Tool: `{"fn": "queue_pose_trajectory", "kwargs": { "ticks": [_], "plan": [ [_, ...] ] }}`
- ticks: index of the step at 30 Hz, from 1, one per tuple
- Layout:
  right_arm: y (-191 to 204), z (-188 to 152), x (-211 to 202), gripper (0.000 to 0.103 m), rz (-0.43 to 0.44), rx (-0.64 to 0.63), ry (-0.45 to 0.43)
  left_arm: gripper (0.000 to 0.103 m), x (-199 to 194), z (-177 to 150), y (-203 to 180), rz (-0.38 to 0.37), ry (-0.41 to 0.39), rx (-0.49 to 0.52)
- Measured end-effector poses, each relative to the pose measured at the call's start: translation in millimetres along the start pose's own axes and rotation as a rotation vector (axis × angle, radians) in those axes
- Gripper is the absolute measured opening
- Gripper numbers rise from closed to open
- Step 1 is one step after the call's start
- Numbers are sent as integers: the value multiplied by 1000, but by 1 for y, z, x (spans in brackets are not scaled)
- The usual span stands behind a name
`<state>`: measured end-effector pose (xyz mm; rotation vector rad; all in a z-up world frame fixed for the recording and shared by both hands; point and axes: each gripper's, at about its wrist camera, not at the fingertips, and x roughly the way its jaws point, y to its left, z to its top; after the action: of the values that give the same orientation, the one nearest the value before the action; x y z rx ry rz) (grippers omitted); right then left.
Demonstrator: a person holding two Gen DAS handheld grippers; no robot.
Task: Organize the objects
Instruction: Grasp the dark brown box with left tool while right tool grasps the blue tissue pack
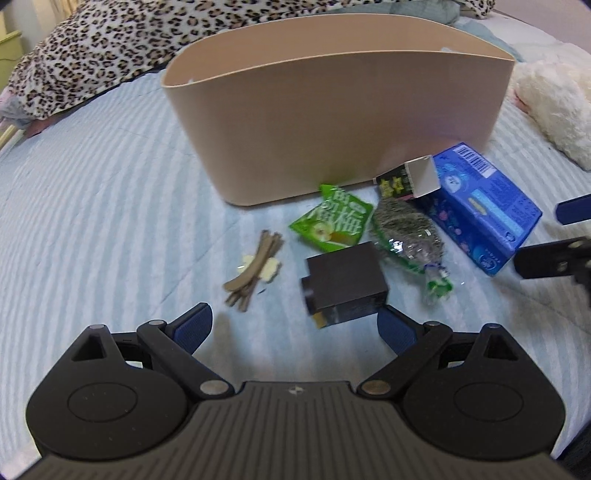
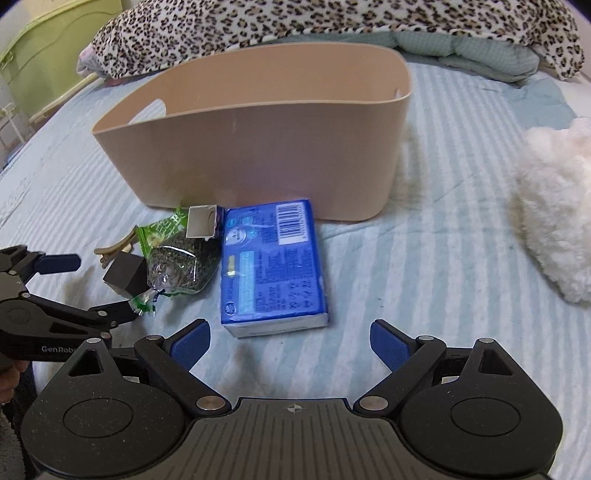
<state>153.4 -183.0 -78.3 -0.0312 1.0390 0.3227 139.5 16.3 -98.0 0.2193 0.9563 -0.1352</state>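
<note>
A beige bin [image 1: 332, 122] [image 2: 258, 155] stands on the striped bed. In front of it lie a blue tissue pack [image 1: 480, 206] [image 2: 273, 266], a dark brown box [image 1: 343, 284] [image 2: 123, 278], a green snack packet [image 1: 332, 221], a clear bag of dark seeds [image 1: 406, 232] [image 2: 181, 266], a small open carton [image 1: 410, 181] [image 2: 201, 221] and a brown hair clip [image 1: 251, 269]. My left gripper [image 1: 295, 328] is open, just short of the brown box. My right gripper [image 2: 291, 341] is open, just short of the blue pack.
A leopard-print blanket [image 1: 92, 48] [image 2: 332, 22] lies behind the bin. A white fluffy plush [image 1: 554, 107] [image 2: 554, 206] lies at the right. A green cabinet [image 2: 48, 55] stands beside the bed at the far left.
</note>
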Motion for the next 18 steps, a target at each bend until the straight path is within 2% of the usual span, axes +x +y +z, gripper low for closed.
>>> {"fn": "queue_pose_trajectory", "kwargs": {
  "ticks": [7, 12, 15, 17, 18],
  "plan": [
    [10, 6, 16, 94, 6, -17, 15, 96, 10, 7, -3, -16, -22, -20],
    [10, 10, 24, 85, 11, -15, 21, 91, 15, 11, -1, -31, -19, -40],
    [10, 10, 27, 80, 14, -6, 26, 78, 17, 13, 0, -54, -14, -53],
    [11, 8, 28, 67, 6, -9, 22, 63, 16, 13, -2, -64, -20, -44],
    [11, 7, 28, 66, 1, -12, 19, 58, 15, 13, -3, -68, -22, -38]
  ]
}}
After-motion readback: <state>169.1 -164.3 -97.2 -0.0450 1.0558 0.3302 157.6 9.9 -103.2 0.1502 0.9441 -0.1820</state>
